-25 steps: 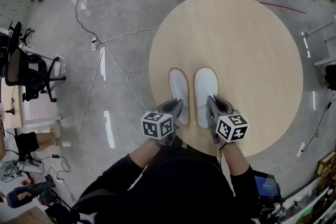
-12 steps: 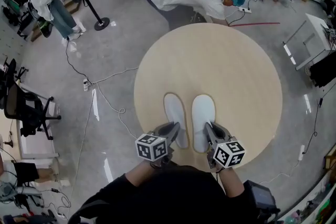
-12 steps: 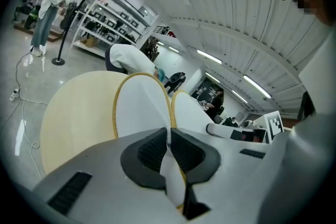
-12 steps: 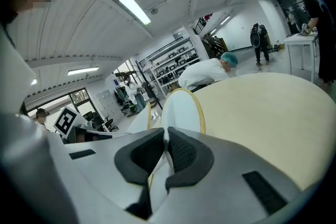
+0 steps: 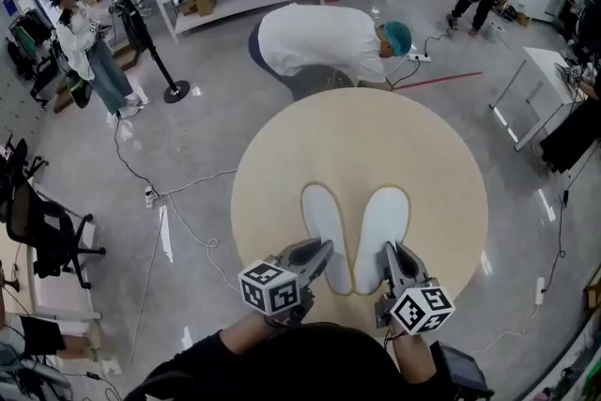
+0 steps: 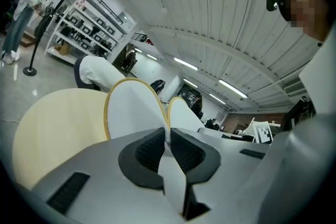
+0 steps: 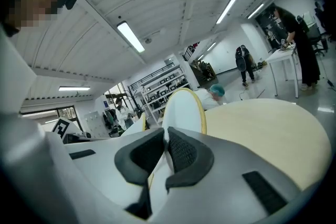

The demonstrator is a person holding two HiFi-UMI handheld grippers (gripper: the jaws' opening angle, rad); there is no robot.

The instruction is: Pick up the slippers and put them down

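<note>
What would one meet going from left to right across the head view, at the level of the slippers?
black office chair → white power strip on the floor → left slipper → right slipper → right rim of the round table

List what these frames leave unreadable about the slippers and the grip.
- Head view: heels of the left slipper and right slipper, covered by the left tongs and right tongs.
- Head view: any gap between slippers and table; the steep downward look hides it.
- Gripper views: slippers' undersides, behind the tongs' bodies.
</note>
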